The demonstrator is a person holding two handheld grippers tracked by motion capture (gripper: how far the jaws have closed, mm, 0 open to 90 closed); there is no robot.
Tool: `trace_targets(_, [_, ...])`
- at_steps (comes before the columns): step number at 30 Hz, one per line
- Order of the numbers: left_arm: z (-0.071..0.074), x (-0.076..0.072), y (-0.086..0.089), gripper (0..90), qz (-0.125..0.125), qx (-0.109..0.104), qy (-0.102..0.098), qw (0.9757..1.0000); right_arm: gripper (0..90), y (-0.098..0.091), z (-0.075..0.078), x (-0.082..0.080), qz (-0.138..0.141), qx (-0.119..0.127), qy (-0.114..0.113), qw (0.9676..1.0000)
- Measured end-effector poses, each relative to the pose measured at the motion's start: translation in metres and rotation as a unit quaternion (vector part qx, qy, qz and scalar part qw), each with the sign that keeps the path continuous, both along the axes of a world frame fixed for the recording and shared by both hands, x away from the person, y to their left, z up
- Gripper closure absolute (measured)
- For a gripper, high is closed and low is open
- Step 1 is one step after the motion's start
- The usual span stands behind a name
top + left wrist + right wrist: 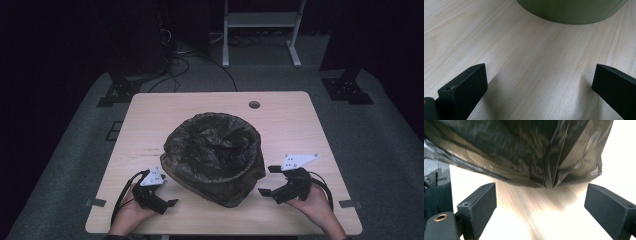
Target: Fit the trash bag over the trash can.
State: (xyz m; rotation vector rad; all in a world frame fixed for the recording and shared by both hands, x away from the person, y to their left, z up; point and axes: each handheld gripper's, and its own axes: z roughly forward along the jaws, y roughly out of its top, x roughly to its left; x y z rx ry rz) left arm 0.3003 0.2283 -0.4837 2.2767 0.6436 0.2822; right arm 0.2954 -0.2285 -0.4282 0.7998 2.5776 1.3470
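Probably lab or studio: black curtains, grey carpet (385,140), stand bases (347,87), floor cables (175,70).

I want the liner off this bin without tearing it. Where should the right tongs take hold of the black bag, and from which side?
Take the black bag at the loose overhang folded down over the bin rim, on the right tongs side. There the film hangs free in pleats above the table, so the open jaws could probably close on a fold, coming in low from the right.
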Motion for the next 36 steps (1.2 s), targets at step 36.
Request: trace_targets(36, [0.0,0.0,0.0,0.0,-0.003,0.0,0.0,1.0,9.8,0.017,-0.056,-0.007,-0.031,-0.092,-0.014,0.9951])
